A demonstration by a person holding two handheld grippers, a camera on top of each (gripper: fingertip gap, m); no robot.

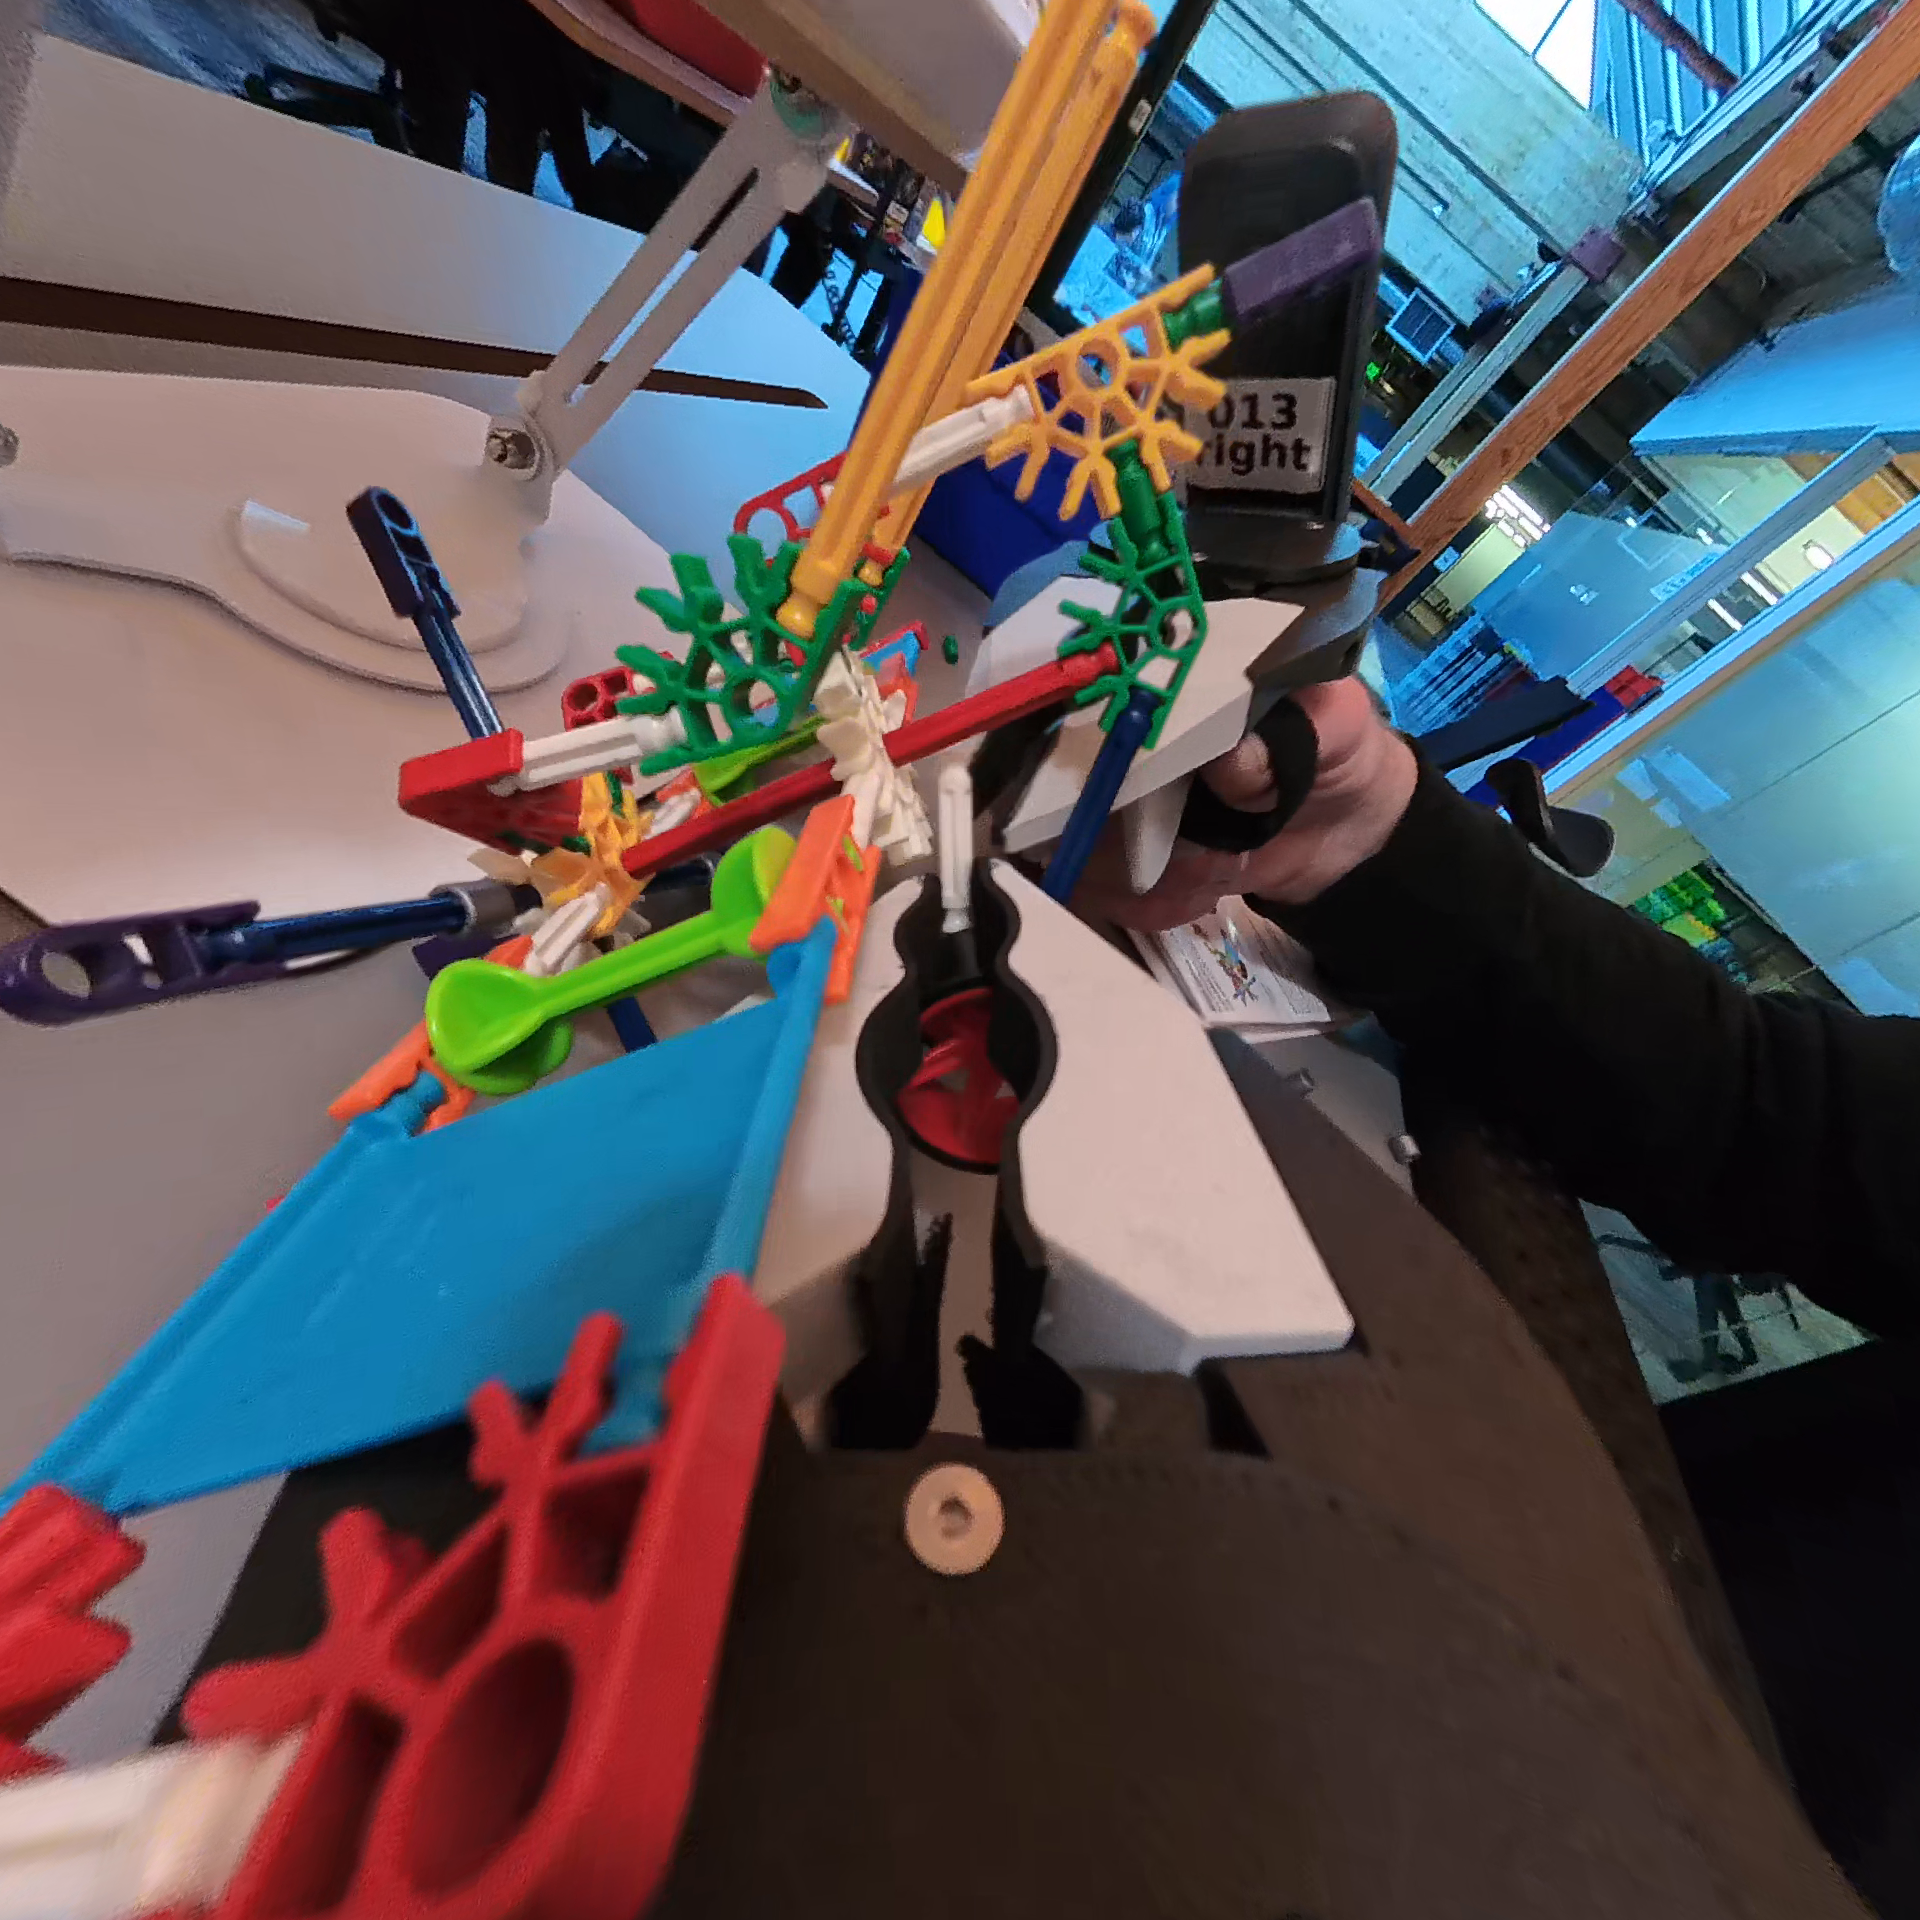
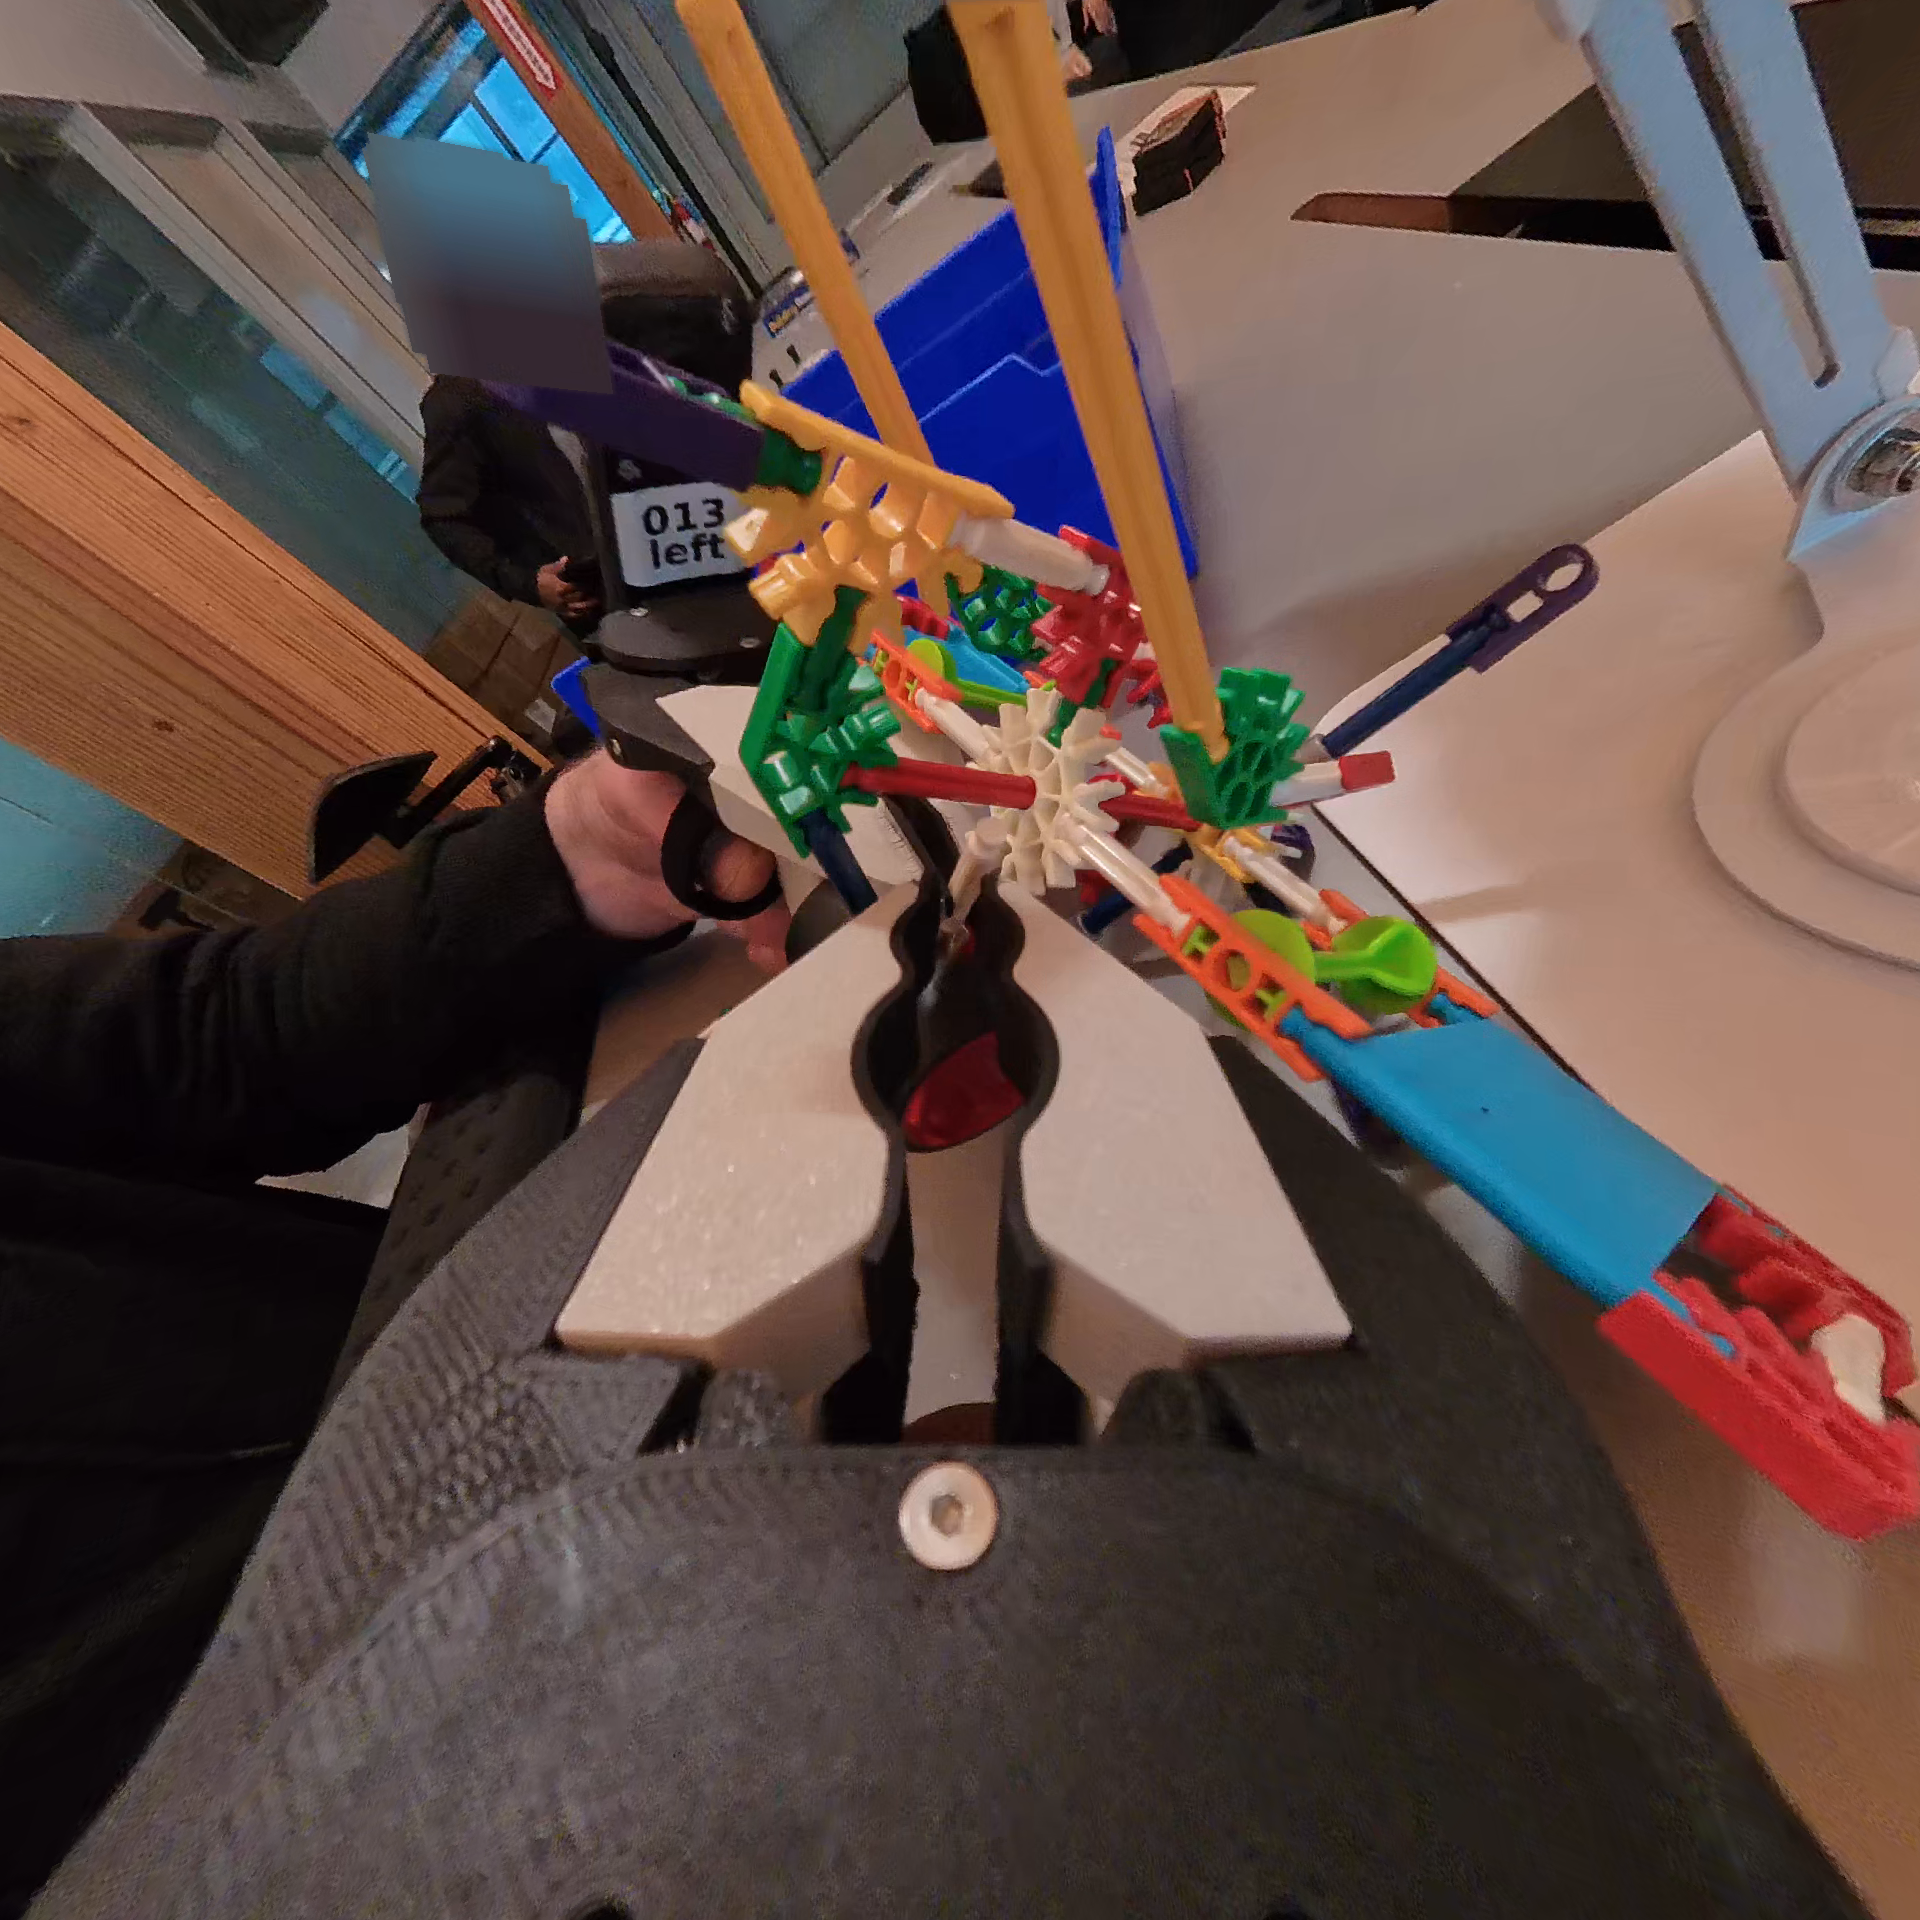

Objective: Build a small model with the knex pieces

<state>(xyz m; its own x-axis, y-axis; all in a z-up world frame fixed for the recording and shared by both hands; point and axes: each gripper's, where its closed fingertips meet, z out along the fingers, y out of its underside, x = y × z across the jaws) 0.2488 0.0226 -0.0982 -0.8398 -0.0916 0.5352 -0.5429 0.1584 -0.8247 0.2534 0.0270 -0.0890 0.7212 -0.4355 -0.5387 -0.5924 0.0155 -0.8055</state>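
2 grippers meet over a pale table (image 2: 1403, 395), a smooth matte slab with open room running off toward the white stand base (image 2: 1829, 790) at its far side. Behind the action a glossy blue bin (image 2: 987, 384) walls off the back edge, so free space there is tight.

Biggest piece in play: the construction-toy model (image 2: 1049, 790), a spiky tangle of hard plastic rods and snowflake-shaped connectors, hovering between both grippers. 2 long yellow rods (image 2: 1081, 312) shoot up and out of the top of the picture. A flat blue panel (image 2: 1496, 1153) slants away low, capped by a red connector (image 2: 1787, 1382) near the picture's edge, close above the table. A lime-green spoon-shaped piece (image 1: 582, 987) lies along the orange connector (image 1: 821, 883), smooth and rounded against all that ribbed plastic.

Left gripper (image 1: 954, 935), white foam-like pads on a grainy black body, is pinched nearly closed on a short white rod (image 1: 954, 831) sticking out of the model, with a small red wheel (image 1: 956, 1091) sitting in the round cutout between the pads. Right gripper (image 2: 951, 914) is clamped the same way at the model's white hub (image 2: 1049, 790); something red shows in its cutout too, and I cannot tell exactly what. A hand (image 1: 1299, 800) in a black sleeve squeezes the far trigger.
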